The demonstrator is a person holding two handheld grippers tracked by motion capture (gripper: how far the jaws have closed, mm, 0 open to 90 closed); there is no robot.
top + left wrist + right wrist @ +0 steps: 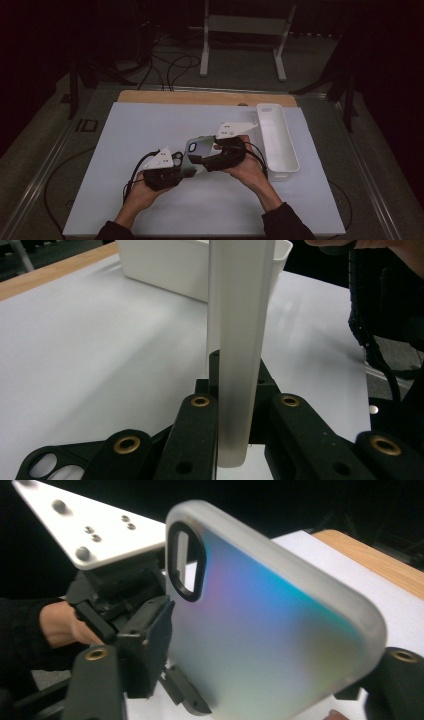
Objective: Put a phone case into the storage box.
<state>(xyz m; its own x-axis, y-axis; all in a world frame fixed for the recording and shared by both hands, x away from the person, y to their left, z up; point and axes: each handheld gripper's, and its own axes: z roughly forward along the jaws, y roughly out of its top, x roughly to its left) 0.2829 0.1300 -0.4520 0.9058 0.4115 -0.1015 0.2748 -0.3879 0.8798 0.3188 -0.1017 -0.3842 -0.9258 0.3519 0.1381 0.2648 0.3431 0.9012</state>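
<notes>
The case [270, 630] is frosted with a rainbow sheen and black camera rim; bin [277, 140] white; counter [150, 125] white.

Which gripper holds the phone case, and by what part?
The left gripper pinches the phone case by one edge; the right gripper touches it too, grip unclear.

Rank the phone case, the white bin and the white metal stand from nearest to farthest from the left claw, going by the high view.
1. Phone case: clamped edge-on in the left claw, mid-table.
2. White bin: on the table's right side, beyond the right hand.
3. White metal stand: on the floor past the table's far edge.
</notes>
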